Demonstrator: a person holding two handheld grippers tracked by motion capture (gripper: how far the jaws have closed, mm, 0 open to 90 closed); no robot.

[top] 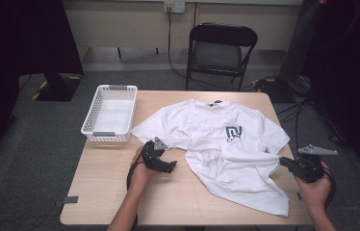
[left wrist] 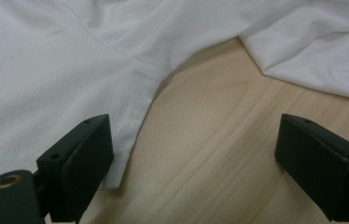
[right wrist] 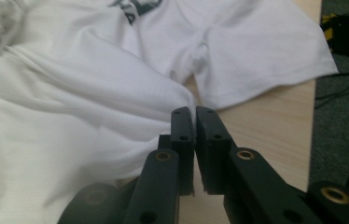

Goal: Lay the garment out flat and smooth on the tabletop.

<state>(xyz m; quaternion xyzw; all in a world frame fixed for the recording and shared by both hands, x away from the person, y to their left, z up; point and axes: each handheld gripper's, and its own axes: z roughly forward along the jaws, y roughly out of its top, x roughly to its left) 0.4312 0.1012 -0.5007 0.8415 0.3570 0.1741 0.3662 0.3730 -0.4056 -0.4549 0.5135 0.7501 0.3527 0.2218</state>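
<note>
Nearest me, the right gripper (top: 284, 162) has its jaws pinched together on a fold of the white T-shirt (top: 216, 144), the cloth drawn taut toward the table (top: 120, 192) edge. The left gripper (top: 172, 166) rests with jaws wide apart beside a sleeve hem, holding nothing. The shirt lies rumpled across the table, chest up, with a dark logo (top: 234, 133) whose letters I cannot read. Farther left sits an empty white basket (top: 91, 120); beyond stands a black folding chair (top: 219, 50).
</note>
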